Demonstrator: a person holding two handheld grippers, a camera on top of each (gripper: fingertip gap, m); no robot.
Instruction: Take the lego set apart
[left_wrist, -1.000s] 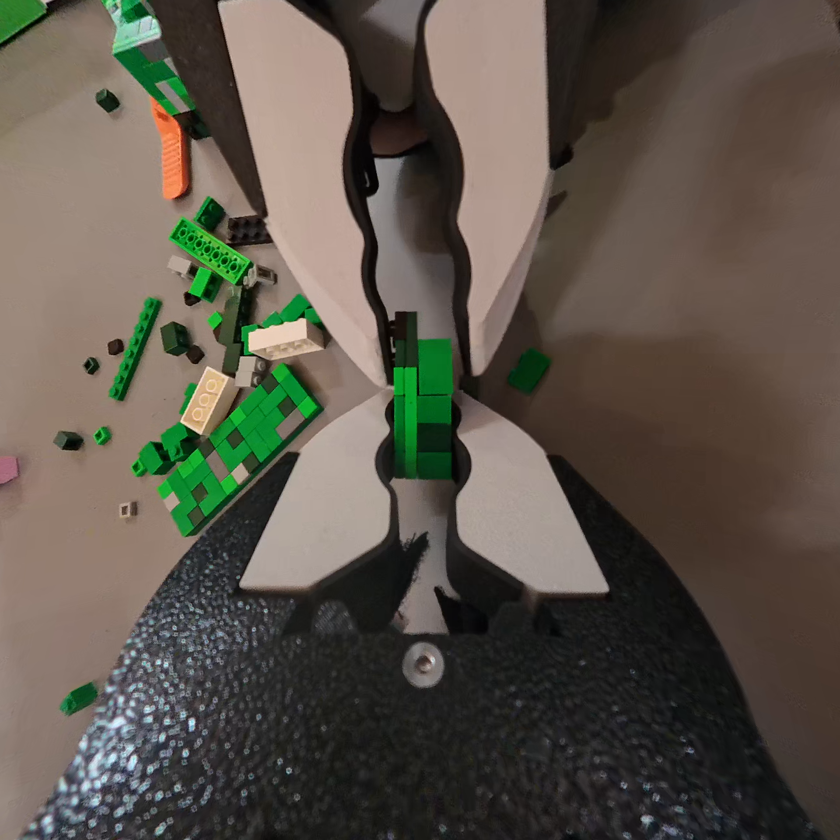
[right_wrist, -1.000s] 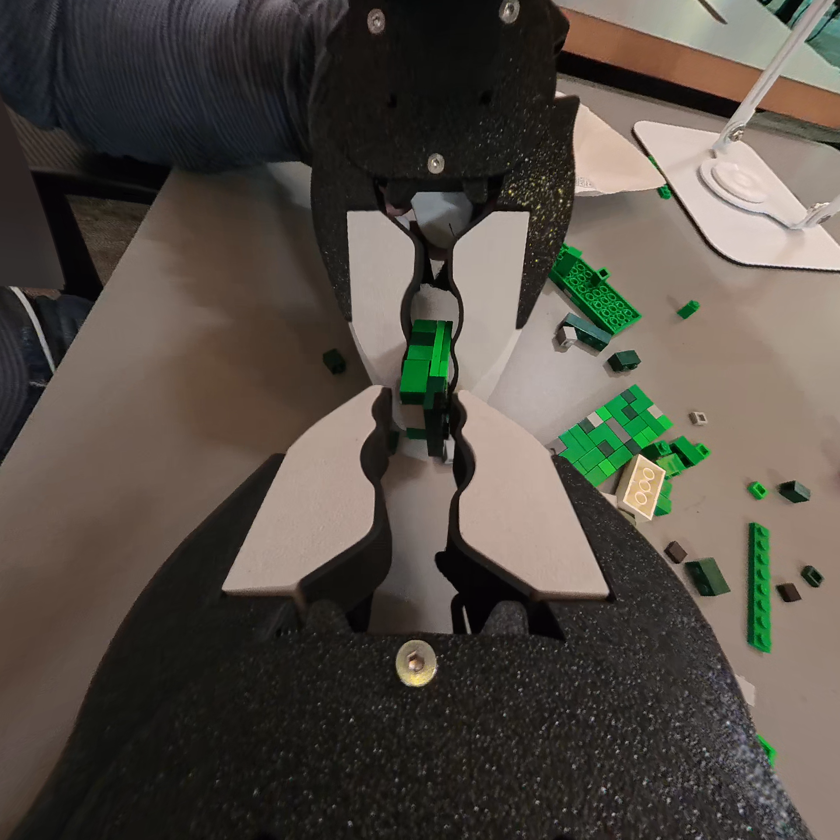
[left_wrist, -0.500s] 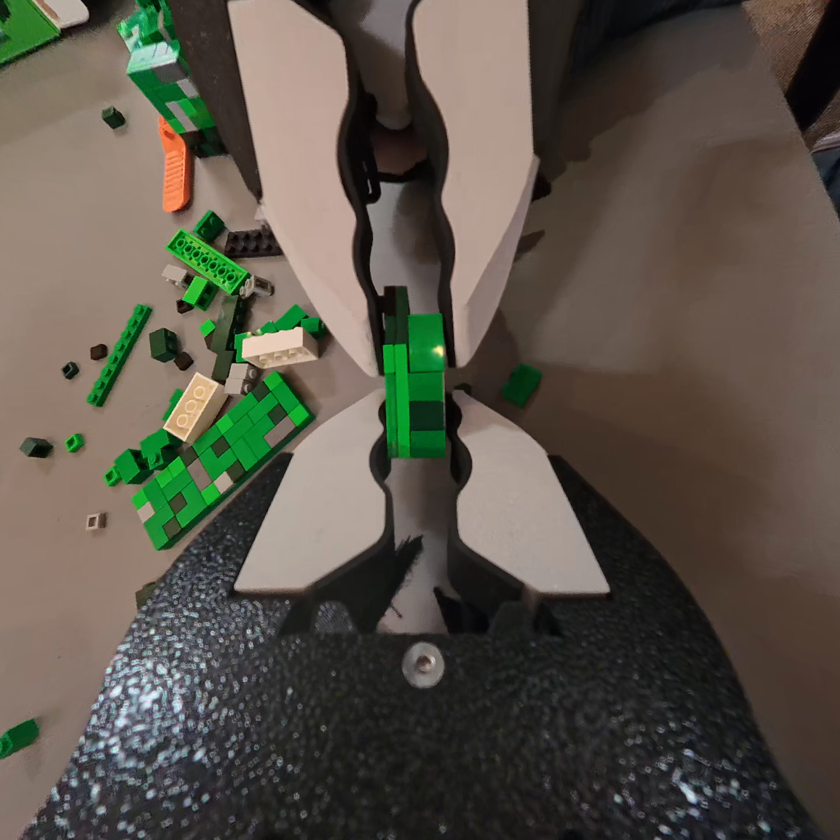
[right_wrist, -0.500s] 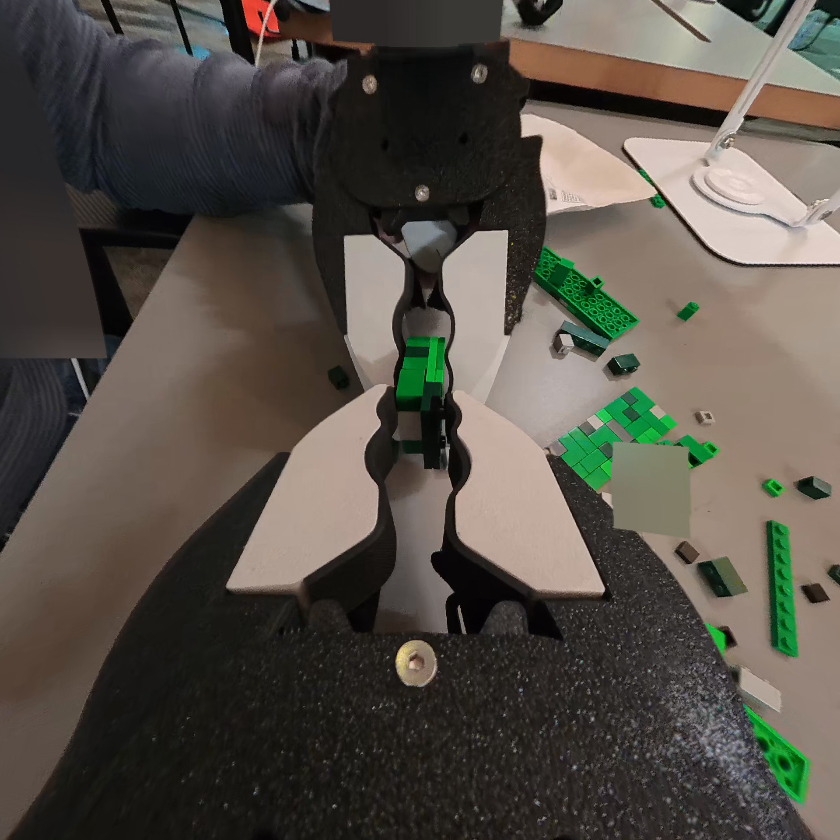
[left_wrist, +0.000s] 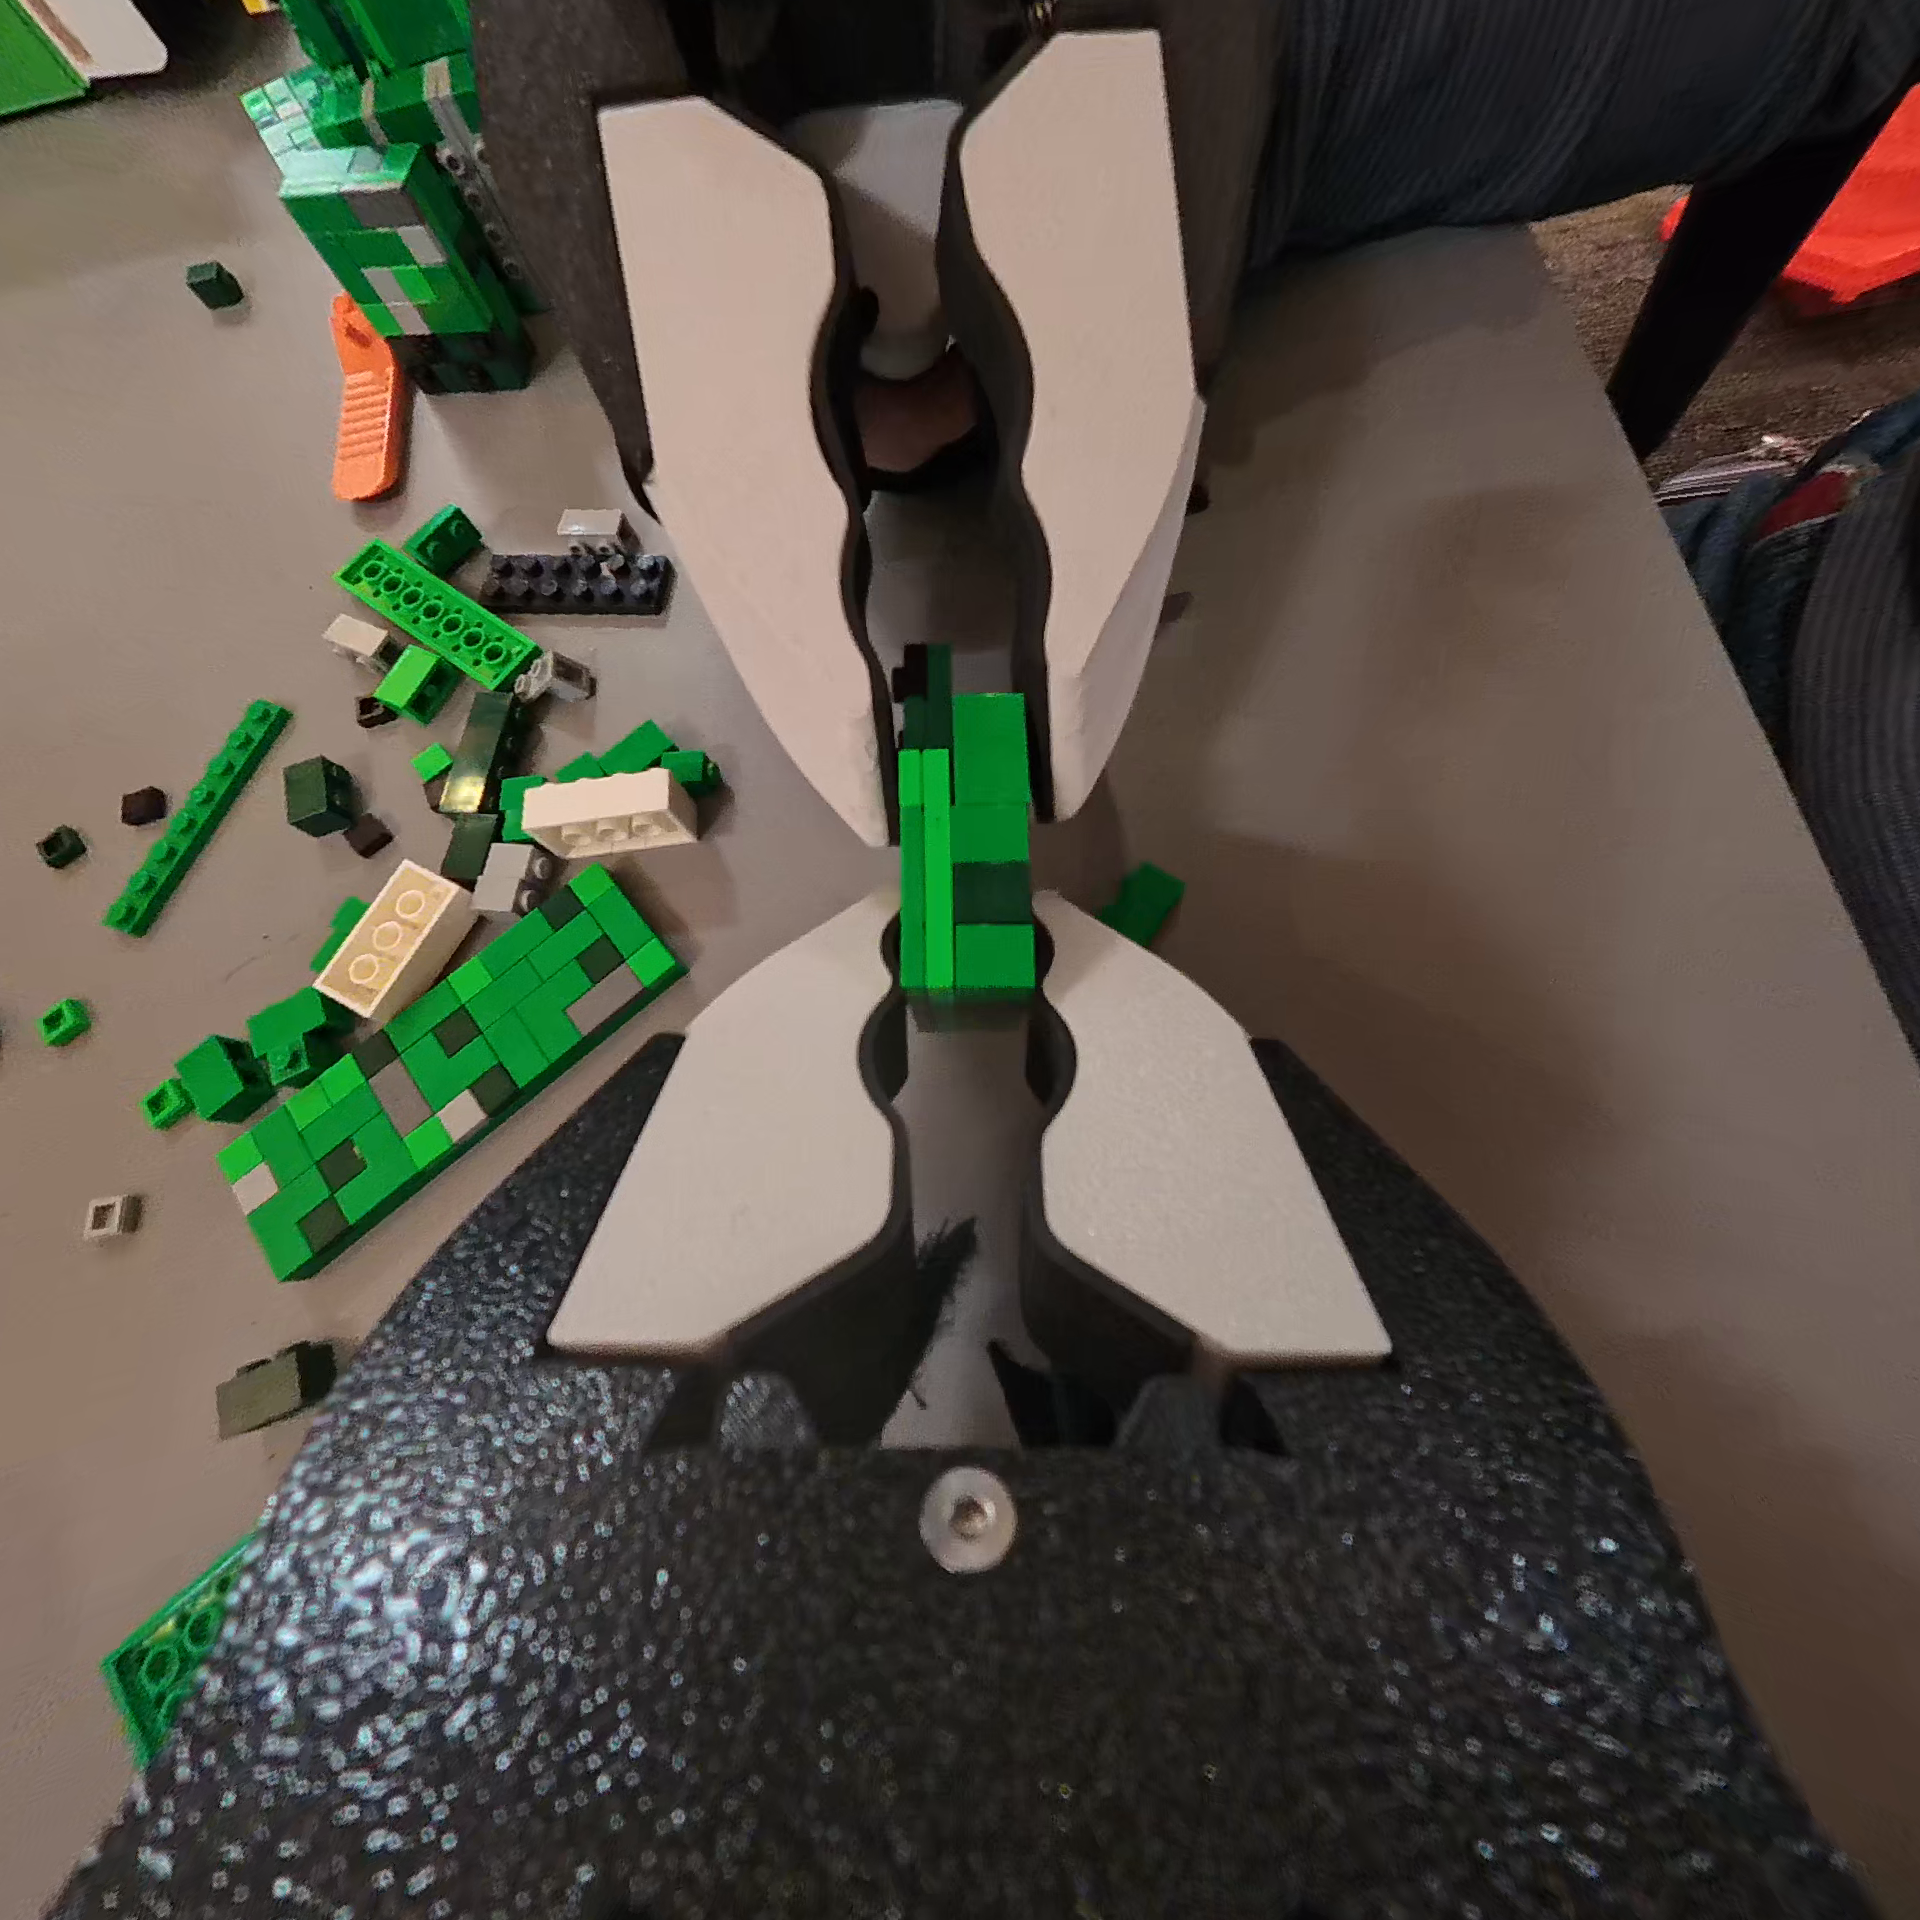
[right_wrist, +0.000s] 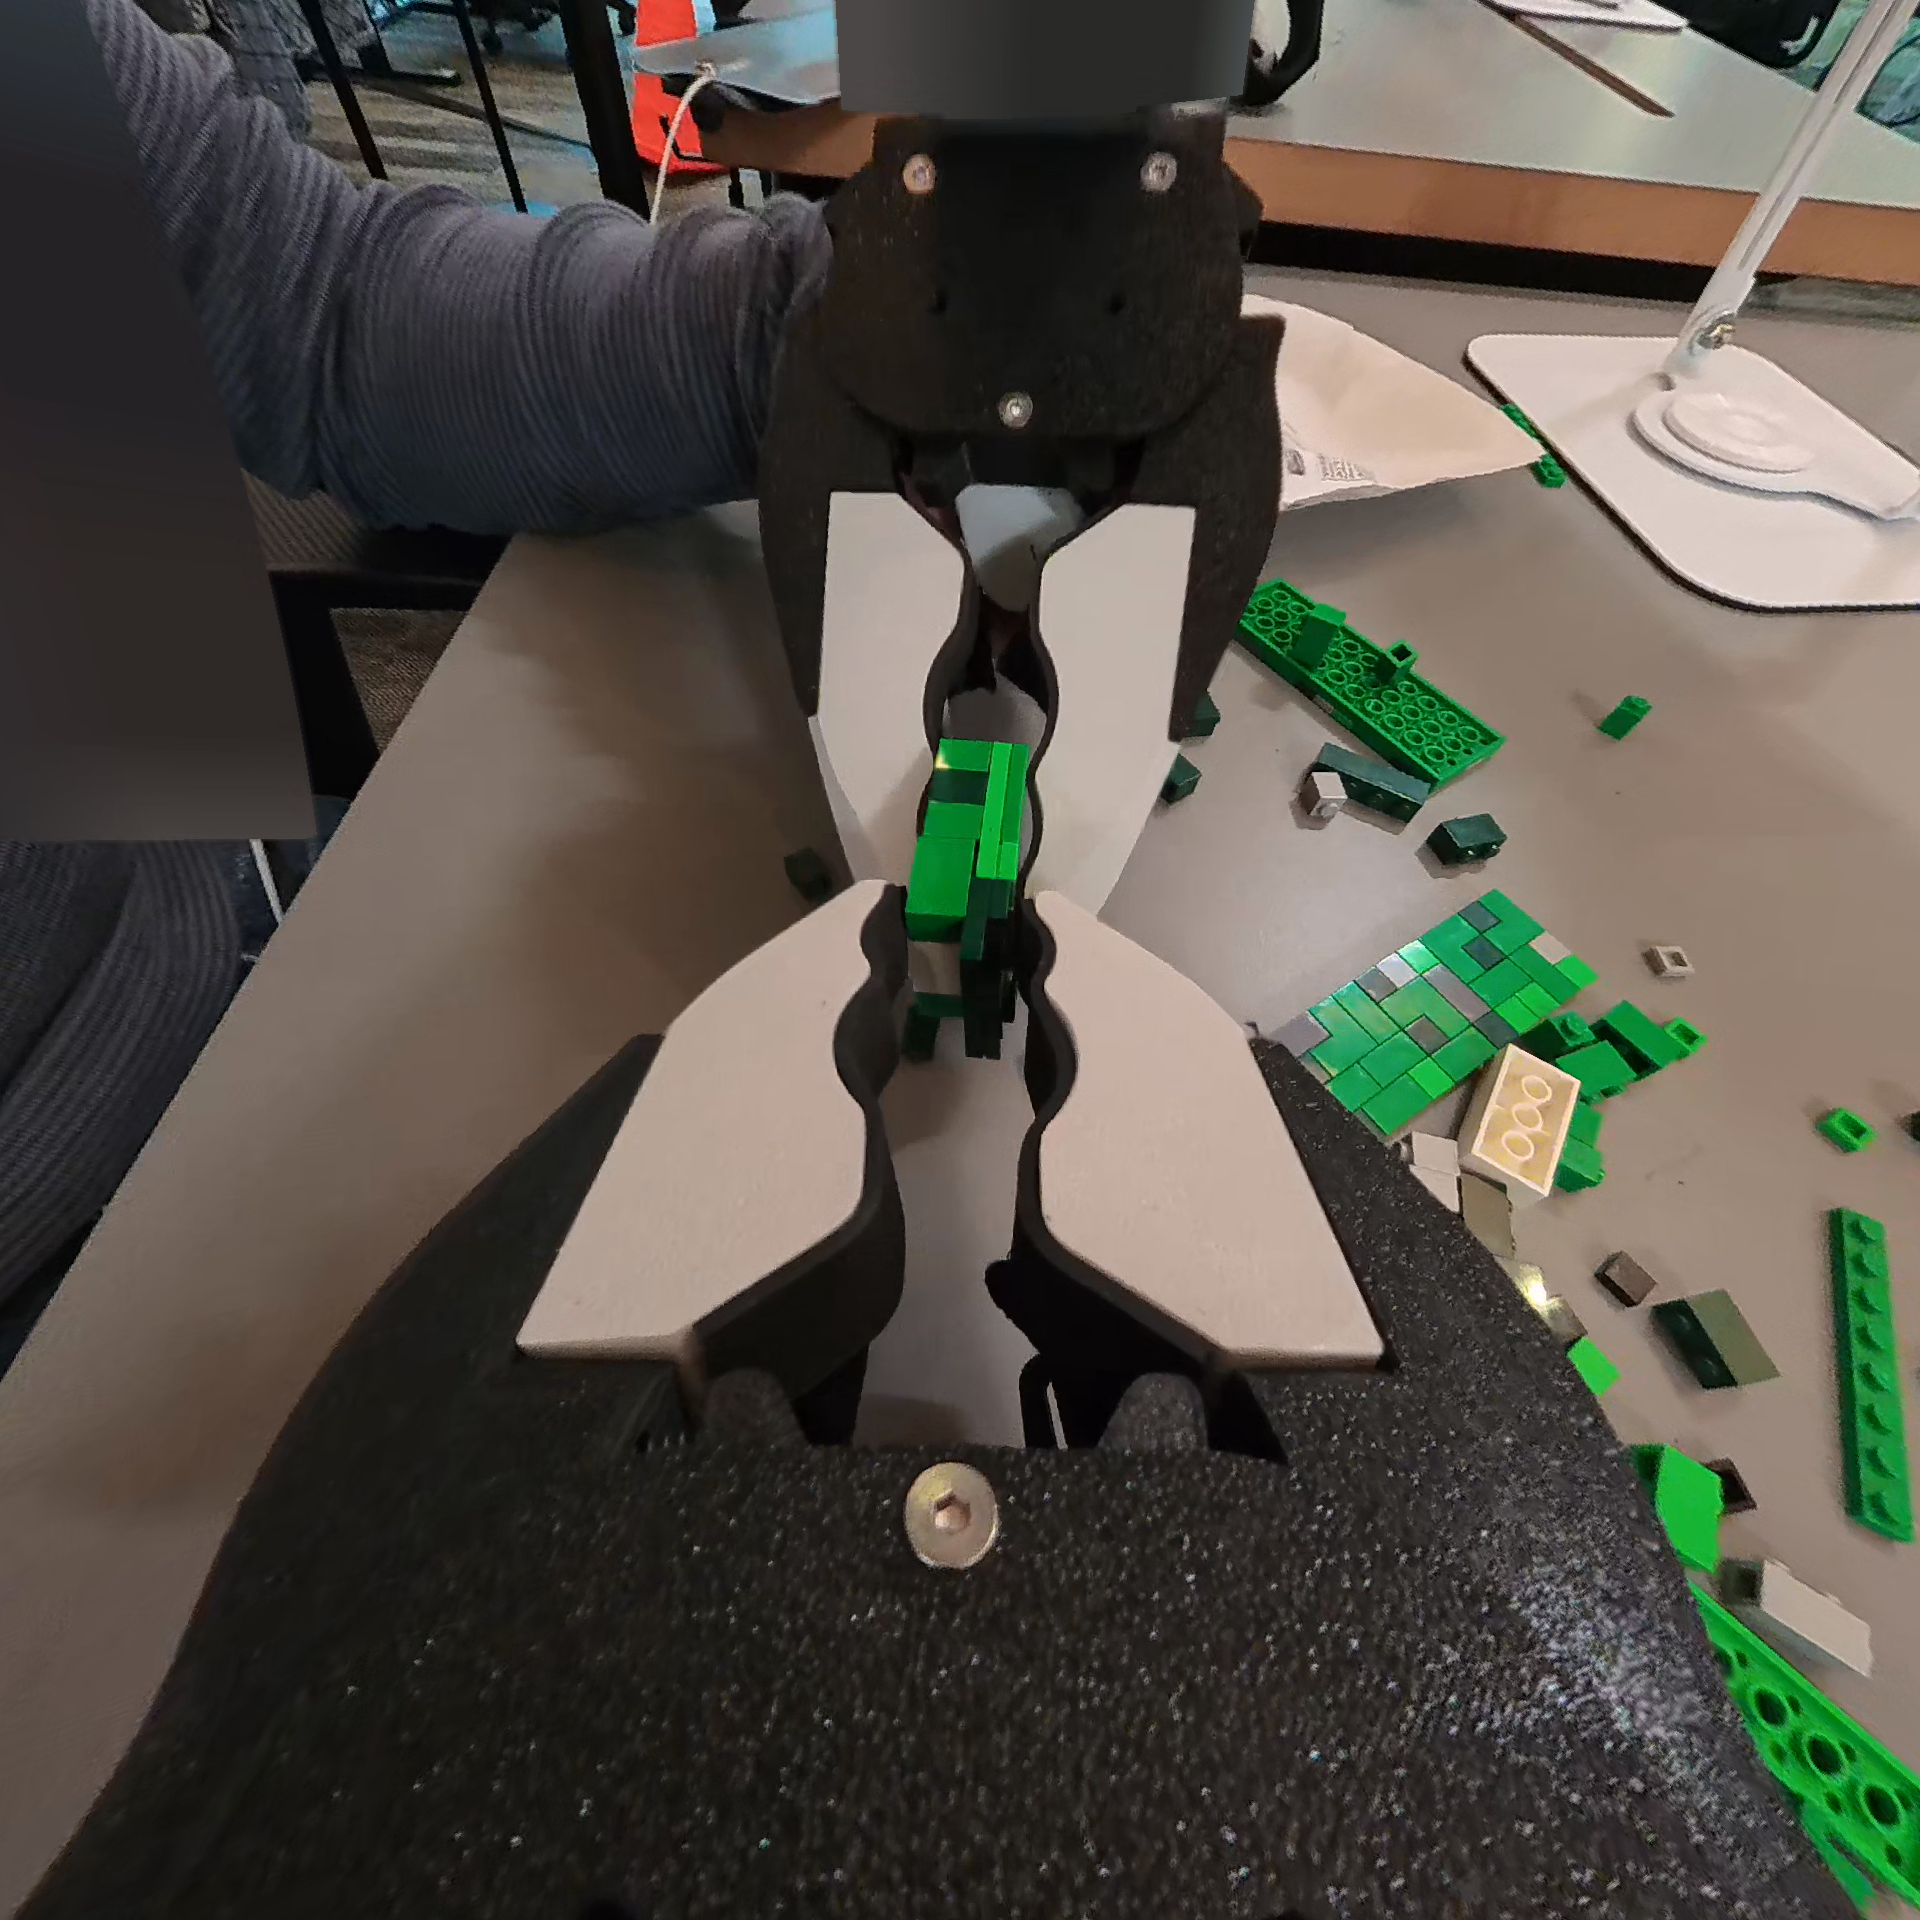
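A small stack of green lego bricks (left_wrist: 977, 894) hangs above the grey table, held at both ends. My left gripper (left_wrist: 961, 914) is shut on its near end in the left wrist view. My right gripper (left_wrist: 964, 821) comes from the opposite side and is shut on the far end. In the right wrist view the same stack (right_wrist: 956, 821) sits between my right gripper (right_wrist: 961, 899) and the left gripper (right_wrist: 971, 873), tip to tip. The stack's middle is hidden by the fingers.
Loose pieces lie on the table beside the grippers: a green mosaic plate (left_wrist: 447, 1060), white brick (left_wrist: 613, 816), cream brick (left_wrist: 395, 935), orange brick separator (left_wrist: 369, 416), and a part-built green model (left_wrist: 405, 239). A white lamp base (right_wrist: 1714, 457) stands beyond. The table edge (left_wrist: 1714, 623) is close. My left and right fingertips are right by each other. The green mosaic plate (left_wrist: 447, 1060) sits 10 centimeters or so from the ends of my left fingers. The right camera catches it too, in the right wrist view (right_wrist: 1423, 1014).
Both grippers have stayed shut on the green stack and have risen and tilted together, so more of the table, the model and a sleeve shows. The stack looks whole.
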